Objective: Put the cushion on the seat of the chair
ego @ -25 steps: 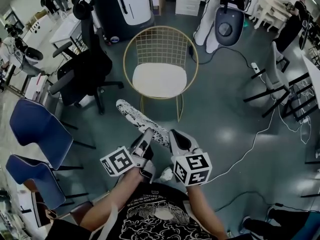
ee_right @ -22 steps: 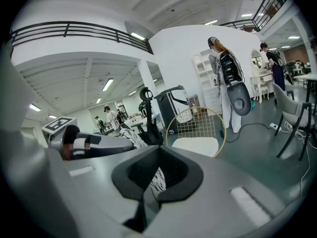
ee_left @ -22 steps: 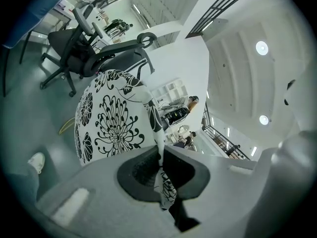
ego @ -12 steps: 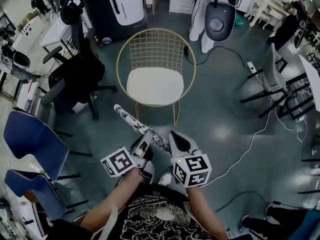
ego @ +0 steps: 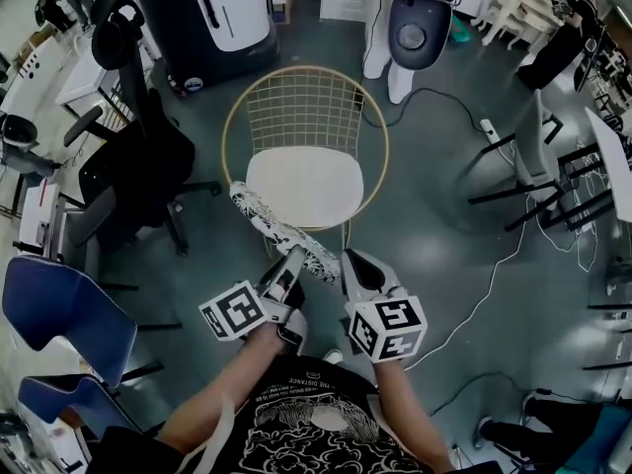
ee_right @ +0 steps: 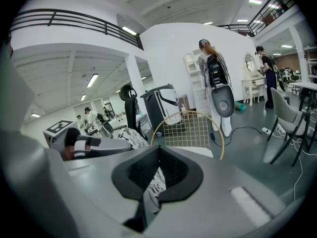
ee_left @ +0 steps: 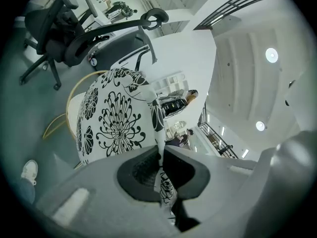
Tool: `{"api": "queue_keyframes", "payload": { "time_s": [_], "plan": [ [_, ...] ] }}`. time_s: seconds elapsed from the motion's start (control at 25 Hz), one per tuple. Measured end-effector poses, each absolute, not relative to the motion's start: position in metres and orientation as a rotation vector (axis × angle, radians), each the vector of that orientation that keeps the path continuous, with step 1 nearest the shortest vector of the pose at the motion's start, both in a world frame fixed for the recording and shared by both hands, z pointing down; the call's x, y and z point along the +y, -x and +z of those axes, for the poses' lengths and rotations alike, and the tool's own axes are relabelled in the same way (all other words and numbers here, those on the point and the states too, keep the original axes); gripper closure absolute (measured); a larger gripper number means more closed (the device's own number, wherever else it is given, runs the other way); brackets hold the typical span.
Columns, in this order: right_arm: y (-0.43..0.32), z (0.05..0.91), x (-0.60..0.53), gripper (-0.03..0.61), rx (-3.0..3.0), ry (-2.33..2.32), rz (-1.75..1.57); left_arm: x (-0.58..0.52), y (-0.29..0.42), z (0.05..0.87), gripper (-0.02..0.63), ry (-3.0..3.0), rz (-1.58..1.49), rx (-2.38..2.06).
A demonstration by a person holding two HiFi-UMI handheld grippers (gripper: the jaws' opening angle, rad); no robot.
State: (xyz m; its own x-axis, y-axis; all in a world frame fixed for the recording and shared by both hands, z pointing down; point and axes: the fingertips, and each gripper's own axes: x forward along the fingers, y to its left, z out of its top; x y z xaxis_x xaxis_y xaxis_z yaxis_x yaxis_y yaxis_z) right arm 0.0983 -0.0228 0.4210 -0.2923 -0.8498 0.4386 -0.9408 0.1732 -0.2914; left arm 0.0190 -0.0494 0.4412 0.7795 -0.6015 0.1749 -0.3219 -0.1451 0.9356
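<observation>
A flat white cushion (ego: 272,227) with a black flower print hangs edge-on in front of me. Its far end reaches the front edge of the chair seat (ego: 304,186). The chair (ego: 306,107) has a gold wire back and a white round seat. My left gripper (ego: 292,267) is shut on the cushion's near edge, and the printed cloth (ee_left: 116,125) fills the left gripper view beyond the pads. My right gripper (ego: 348,268) is shut on the same edge a little to the right, with a strip of cloth (ee_right: 153,185) pinched between its pads. The chair (ee_right: 190,130) stands straight ahead in the right gripper view.
A black office chair (ego: 138,156) stands left of the gold chair. Blue chairs (ego: 64,309) are at the near left. A white robot base (ego: 410,28) stands behind, and a cable (ego: 494,265) runs over the floor at the right. Black-legged chairs (ego: 553,166) line the right side.
Both grippers have carried the cushion forward toward the gold chair. The chair now lies closer, and the cushion's far end has reached the seat's front edge.
</observation>
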Motion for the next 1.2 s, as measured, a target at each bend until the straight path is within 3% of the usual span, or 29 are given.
{"api": "queue_keyframes", "payload": {
  "time_s": [0.48, 1.2],
  "plan": [
    [-0.083, 0.412, -0.088, 0.58, -2.196, -1.796, 0.708, -0.128, -0.01, 0.431, 0.604, -1.759, -0.325, -0.635],
    [-0.134, 0.425, -0.174, 0.58, -2.255, -1.693, 0.728, -0.208, -0.044, 0.456, 0.604, -1.707, -0.353, -0.754]
  ]
}}
